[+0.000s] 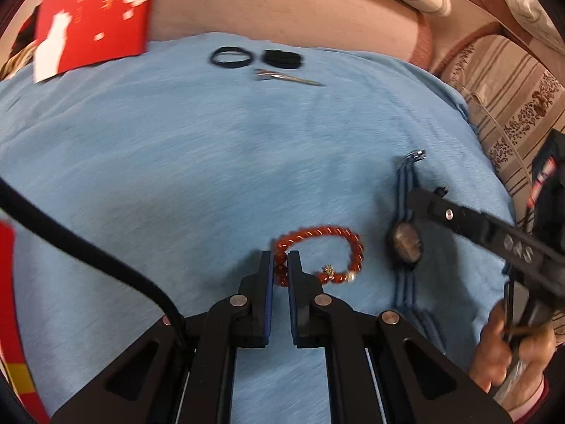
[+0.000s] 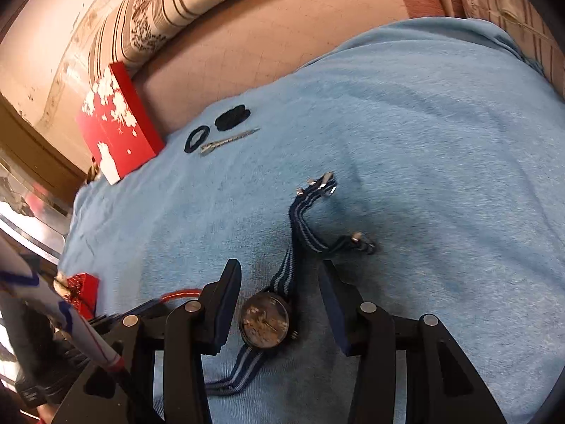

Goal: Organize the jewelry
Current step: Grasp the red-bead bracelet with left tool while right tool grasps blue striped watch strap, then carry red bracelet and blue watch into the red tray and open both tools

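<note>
Pinching the red bead bracelet (image 1: pixel 319 247), left fingers (image 1: pixel 265 268) are closed; right fingers (image 2: pixel 227 282) straddle the watch (image 2: pixel 265 323), open.

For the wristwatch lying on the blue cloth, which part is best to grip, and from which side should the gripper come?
Probably the round case of the wristwatch, from above, one finger on each side. It lies flat, face up, and the striped strap leaves it top and bottom, so its left and right flanks are free. The right gripper stands open astride it. The strap is limp and would let the case dangle.

Bracelet (image 2: pixel 180 295) mostly behind jaws
</note>
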